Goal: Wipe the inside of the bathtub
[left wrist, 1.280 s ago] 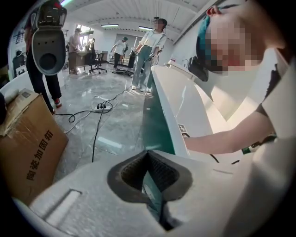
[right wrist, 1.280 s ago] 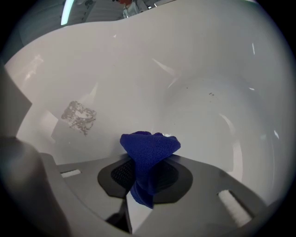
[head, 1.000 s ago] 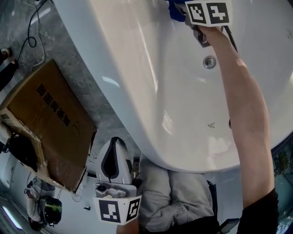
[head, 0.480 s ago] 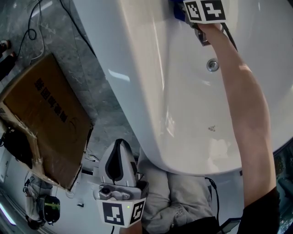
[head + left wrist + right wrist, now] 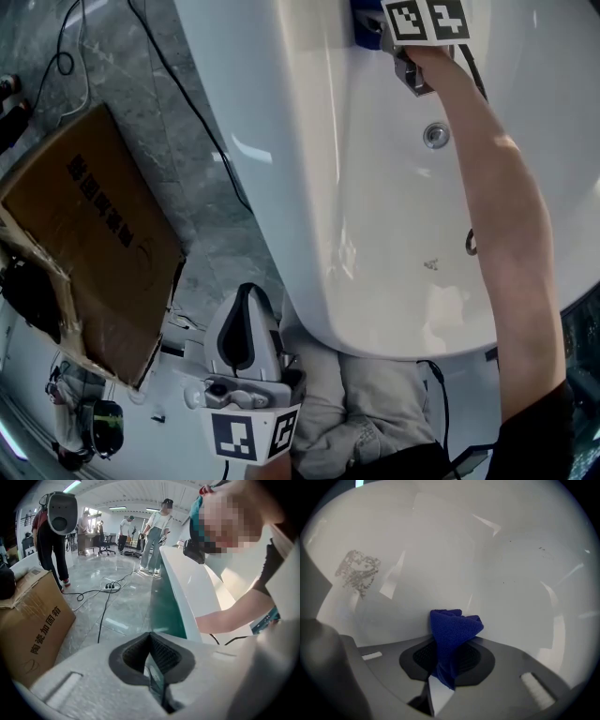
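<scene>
Flanking the bathtub (image 5: 375, 234): cardboard box (image 5: 94, 234), floor cable (image 5: 105, 611), bystanders (image 5: 154, 536).

An open indoor work hall with an office corner

A white bathtub (image 5: 394, 234) stands free on a polished grey, stone-look floor (image 5: 129, 604), beside a cardboard box (image 5: 33, 620) with printed characters. A power strip (image 5: 111, 586) and loose cables (image 5: 104, 613) lie on this floor. Farther back, several people (image 5: 154, 531) stand under long ceiling lights (image 5: 71, 486), near an office chair (image 5: 111, 544).
</scene>
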`<action>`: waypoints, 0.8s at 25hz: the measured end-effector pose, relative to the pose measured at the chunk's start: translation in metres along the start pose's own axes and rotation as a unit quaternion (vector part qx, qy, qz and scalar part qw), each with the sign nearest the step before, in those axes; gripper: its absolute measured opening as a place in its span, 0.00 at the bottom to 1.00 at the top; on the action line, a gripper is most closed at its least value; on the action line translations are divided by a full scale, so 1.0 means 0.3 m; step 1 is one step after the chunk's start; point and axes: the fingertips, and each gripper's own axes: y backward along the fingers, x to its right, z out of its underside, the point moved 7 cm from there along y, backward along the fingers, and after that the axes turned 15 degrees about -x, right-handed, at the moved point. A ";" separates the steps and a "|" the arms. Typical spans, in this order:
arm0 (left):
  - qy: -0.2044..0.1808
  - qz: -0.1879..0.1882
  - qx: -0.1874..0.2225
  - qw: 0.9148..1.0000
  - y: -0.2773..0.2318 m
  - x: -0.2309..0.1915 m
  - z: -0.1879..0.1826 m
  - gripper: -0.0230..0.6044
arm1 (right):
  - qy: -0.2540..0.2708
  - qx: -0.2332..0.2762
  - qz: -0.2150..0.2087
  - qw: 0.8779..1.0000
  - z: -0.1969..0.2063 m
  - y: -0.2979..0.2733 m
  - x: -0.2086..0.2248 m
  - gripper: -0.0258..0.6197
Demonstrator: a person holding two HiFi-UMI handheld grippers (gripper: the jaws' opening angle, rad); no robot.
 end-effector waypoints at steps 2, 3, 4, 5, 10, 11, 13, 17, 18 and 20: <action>0.000 0.001 0.001 1.000 0.003 0.007 -0.001 0.04 | -0.001 0.010 -0.029 1.000 -0.006 0.028 -0.035 0.15; 0.000 0.002 0.004 1.000 0.006 0.011 -0.003 0.04 | -0.004 0.010 -0.042 0.999 -0.007 0.047 -0.061 0.15; 0.000 0.004 0.007 1.000 0.010 0.016 -0.006 0.04 | -0.006 0.011 -0.054 0.998 -0.008 0.067 -0.088 0.15; 0.000 0.005 0.010 1.000 0.014 0.021 -0.009 0.04 | -0.006 0.015 -0.066 0.998 -0.011 0.086 -0.113 0.15; 0.004 0.008 0.021 1.000 0.048 0.037 -0.023 0.04 | -0.001 0.053 -0.102 0.993 -0.032 0.168 -0.176 0.15; 0.005 0.010 0.022 1.000 0.053 0.040 -0.027 0.04 | -0.002 0.058 -0.108 0.992 -0.035 0.185 -0.188 0.15; 0.006 0.014 0.023 1.000 0.064 0.048 -0.031 0.04 | 0.000 0.068 -0.122 0.990 -0.042 0.220 -0.218 0.15; 0.004 0.022 0.025 0.999 0.085 0.075 -0.025 0.04 | 0.004 0.091 -0.160 0.983 -0.035 0.302 -0.280 0.15; 0.005 0.025 0.025 0.999 0.092 0.083 -0.022 0.04 | 0.005 0.098 -0.172 0.980 -0.033 0.327 -0.296 0.15; 0.008 0.031 0.026 0.999 0.104 0.096 -0.022 0.04 | 0.011 0.110 -0.192 0.975 -0.031 0.374 -0.327 0.15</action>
